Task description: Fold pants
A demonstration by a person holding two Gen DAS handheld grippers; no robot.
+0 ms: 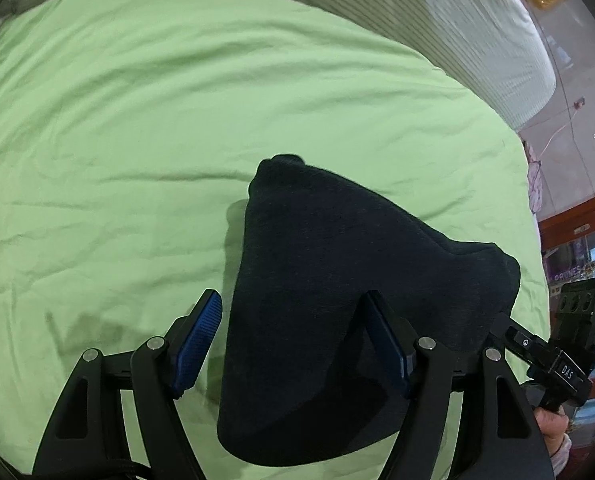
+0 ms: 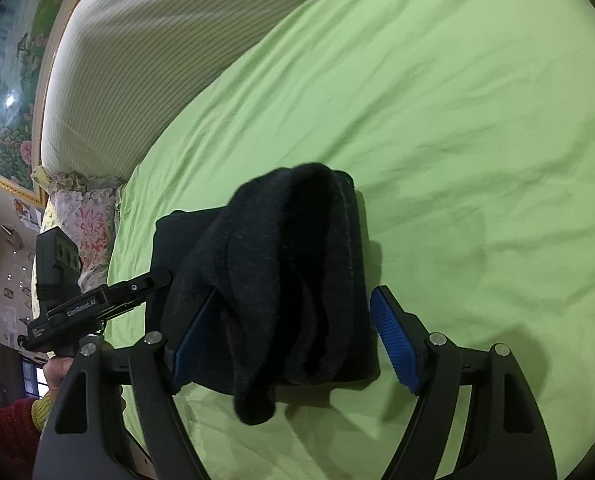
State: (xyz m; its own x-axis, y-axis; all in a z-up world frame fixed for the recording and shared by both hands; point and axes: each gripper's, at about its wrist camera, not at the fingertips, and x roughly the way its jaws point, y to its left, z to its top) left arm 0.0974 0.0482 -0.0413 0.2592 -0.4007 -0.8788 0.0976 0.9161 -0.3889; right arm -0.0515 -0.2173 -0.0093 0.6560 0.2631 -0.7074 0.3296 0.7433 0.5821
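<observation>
The dark folded pants [image 1: 317, 260] lie as a thick bundle on the green sheet [image 1: 137, 120]. My left gripper [image 1: 293, 296] straddles their near end with its jaws wide. Its left pad [image 1: 199, 340] stands clear of the cloth, and its right pad [image 1: 385, 344] rests against it. In the right wrist view the pants [image 2: 281, 260] sit between the wide jaws of my right gripper [image 2: 297, 292]. A loose fold drapes over its left finger [image 2: 189, 344], hiding the tip. Its right pad [image 2: 393, 344] is apart from the cloth.
A white striped bolster [image 2: 137, 60] runs along the far edge of the bed, with a floral pillow [image 2: 85, 216] beside it. A gold-framed picture [image 2: 1, 100] hangs on the wall. A person's hand [image 1: 553, 420] holds the other tool. Wooden furniture [image 1: 577, 220] stands beyond the bed.
</observation>
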